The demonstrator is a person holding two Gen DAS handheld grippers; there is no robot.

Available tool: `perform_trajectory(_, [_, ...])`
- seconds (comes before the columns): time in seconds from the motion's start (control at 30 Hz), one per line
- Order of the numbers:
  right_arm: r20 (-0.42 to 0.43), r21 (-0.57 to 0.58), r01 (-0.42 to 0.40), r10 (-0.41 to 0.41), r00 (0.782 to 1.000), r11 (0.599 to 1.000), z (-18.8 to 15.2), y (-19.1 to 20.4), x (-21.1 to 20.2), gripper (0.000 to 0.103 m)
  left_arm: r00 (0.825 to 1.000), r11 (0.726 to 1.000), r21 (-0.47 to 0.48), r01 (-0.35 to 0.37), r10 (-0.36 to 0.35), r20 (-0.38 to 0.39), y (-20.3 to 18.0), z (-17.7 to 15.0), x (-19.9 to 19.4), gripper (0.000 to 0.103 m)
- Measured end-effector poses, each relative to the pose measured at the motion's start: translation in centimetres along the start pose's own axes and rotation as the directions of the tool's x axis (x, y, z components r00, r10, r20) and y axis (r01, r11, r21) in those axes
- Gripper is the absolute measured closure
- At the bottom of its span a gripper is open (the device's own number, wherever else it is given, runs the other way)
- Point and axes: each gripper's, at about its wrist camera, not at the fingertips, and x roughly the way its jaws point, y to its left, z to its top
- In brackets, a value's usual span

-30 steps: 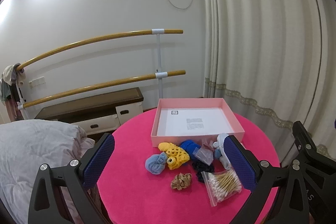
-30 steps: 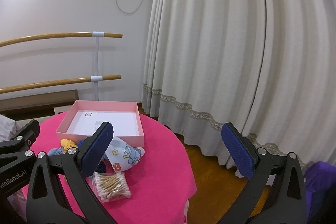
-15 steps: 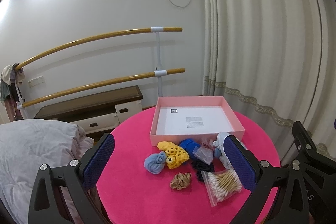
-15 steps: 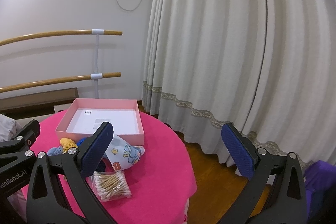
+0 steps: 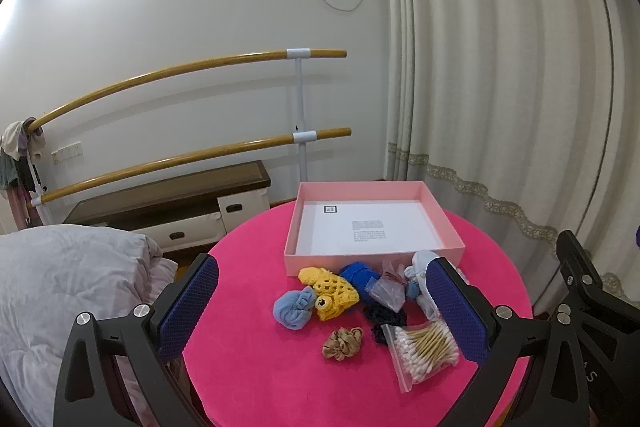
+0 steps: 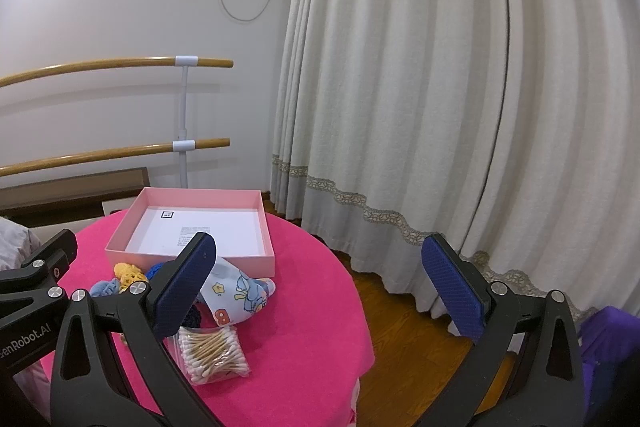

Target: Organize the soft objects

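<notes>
A shallow pink box [image 5: 372,259] with white paper inside stands at the far side of a round pink table [image 5: 256,379]; it also shows in the right wrist view [image 6: 192,257]. In front of it lie a yellow crochet toy [image 5: 332,293], a light blue cloth ball [image 5: 294,311], a dark blue item [image 5: 358,277], a tan scrunchie [image 5: 342,343], dark lace fabric [image 5: 382,317] and a patterned blue-and-white cloth [image 6: 236,297]. My left gripper [image 5: 320,305] hovers open above the pile. My right gripper [image 6: 318,293] is open and empty over the table's right edge.
A zip bag of cotton swabs [image 5: 424,347] lies at the pile's near right, and a small clear bag [image 5: 388,291] in the pile. A grey quilt [image 5: 60,279] lies left of the table. Curtains [image 6: 440,107] hang at right; wall rails [image 5: 180,75] stand behind.
Both views have shifted slightly: the box and pile sit a little higher in frame. Nothing on the table has moved and both grippers stay open.
</notes>
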Motion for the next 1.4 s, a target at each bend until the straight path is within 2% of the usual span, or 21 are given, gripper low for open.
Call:
perform_trajectory(0.9, [-0.005,0.001,-0.007,0.007,1.000,1.000,0.1,-0.1,-0.3,0.000,1.000,1.000,-0.004,-0.002,0.002,-0.007,-0.1,0.1,0.0,0.000])
perform_trajectory(1.13, [-0.028,-0.007,-0.009,0.009,1.000,1.000,-0.3,0.3,0.2,0.000,0.999,1.000,0.001,0.001,-0.001,-0.042,-0.2,0.0,0.9,0.000])
perform_trajectory(1.4, [-0.098,-0.034,-0.021,0.018,0.995,0.999,-1.1,1.3,2.0,0.000,0.992,1.000,0.007,-0.001,0.001,-0.123,-0.2,0.0,2.7,0.000])
